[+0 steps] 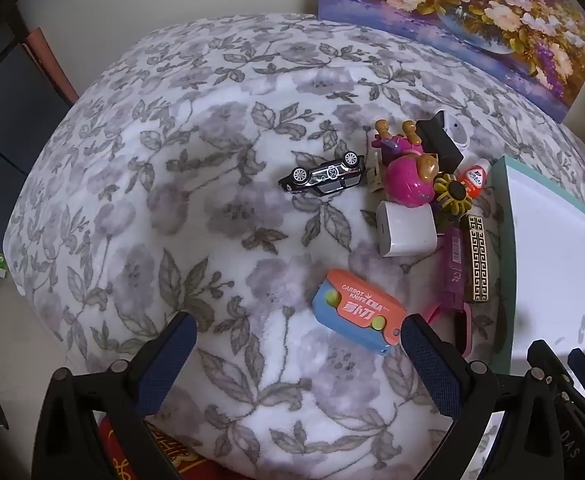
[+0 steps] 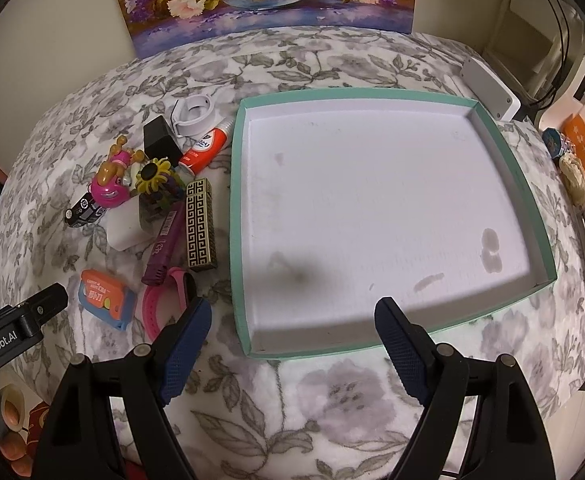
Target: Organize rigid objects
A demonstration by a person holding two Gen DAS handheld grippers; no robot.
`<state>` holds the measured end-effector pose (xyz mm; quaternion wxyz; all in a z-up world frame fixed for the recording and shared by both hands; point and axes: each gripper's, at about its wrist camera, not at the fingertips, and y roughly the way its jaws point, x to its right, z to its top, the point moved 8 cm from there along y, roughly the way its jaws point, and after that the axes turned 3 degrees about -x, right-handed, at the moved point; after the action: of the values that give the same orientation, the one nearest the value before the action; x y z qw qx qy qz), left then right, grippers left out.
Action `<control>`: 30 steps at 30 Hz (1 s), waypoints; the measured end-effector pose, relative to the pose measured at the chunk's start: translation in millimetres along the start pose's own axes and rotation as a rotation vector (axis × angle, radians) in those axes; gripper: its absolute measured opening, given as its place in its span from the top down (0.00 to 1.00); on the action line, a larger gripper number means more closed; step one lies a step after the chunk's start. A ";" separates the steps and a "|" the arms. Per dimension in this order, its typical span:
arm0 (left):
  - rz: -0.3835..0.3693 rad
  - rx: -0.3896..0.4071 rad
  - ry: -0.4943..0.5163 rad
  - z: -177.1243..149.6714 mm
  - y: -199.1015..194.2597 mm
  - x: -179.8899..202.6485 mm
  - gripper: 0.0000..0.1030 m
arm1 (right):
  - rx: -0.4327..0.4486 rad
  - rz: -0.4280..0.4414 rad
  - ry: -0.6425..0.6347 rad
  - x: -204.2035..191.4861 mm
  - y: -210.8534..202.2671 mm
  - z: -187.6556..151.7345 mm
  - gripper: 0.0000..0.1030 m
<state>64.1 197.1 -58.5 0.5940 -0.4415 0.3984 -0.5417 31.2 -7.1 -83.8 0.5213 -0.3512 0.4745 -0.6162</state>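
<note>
My left tongs are wide, holding nothing; the blocky orange-blue plastic carrot knife lies just ahead betw. the fingers, on fuzzy floral cloth. My right tongs are wide too, above the teal cardboard tray. Only the right view shows its stained white inside.

Black hand-held gripper, blue textured pads, silver screws.
</note>
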 end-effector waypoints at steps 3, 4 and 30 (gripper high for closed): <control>0.005 -0.002 0.003 0.0 0.2 -0.5 0.00 | -0.003 -0.001 0.000 0.7 1.2 -0.4 0.18; 0.005 -0.002 0.003 0.0 0.1 -0.4 0.00 | -0.004 -0.001 -0.001 0.9 1.5 -0.5 0.18; -0.004 -0.002 0.001 0.1 2.1 0.6 0.00 | -0.008 -0.002 -0.002 2.7 3.1 -1.7 0.18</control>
<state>64.9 196.6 -60.5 0.5925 -0.4427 0.3984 -0.5425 29.9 -9.5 -87.4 0.5196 -0.3544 0.4762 -0.6146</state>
